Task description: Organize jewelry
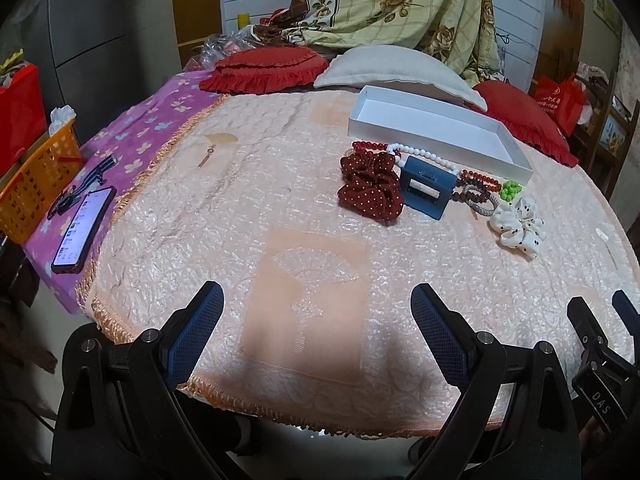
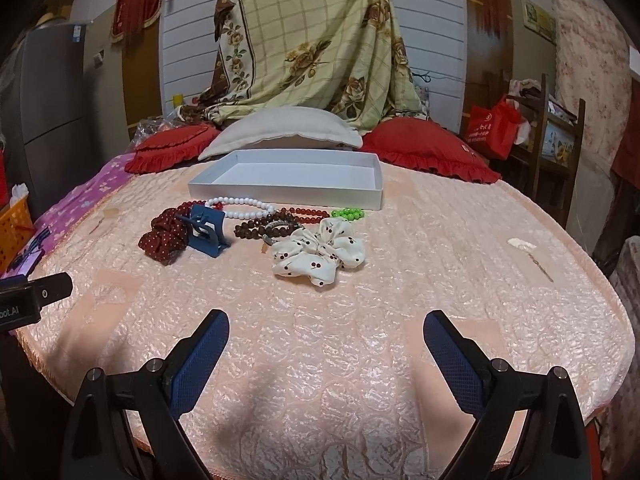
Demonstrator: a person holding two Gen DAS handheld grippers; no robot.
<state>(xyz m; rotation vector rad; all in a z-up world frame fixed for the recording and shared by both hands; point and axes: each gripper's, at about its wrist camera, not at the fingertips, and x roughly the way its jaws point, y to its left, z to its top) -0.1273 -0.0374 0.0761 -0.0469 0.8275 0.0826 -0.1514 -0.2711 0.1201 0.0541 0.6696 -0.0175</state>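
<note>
1. Left tool [image 1: 316, 312] and right tool [image 2: 326, 338] hover with jaws spread wide, holding nothing.
2. Bracelets, scrunchies and a blue clip [image 2: 206, 230] lie clustered on the bed [image 2: 400, 300], just before an empty white box [image 2: 288, 192].

White letters "DAS" stand on the black plastic right gripper body [image 1: 600, 396]. White letters "bot.AI", the start cut off, stand on the black plastic left gripper body [image 2: 16, 312]. White print on the red shopping bag [image 2: 490, 128] is unreadable.
</note>
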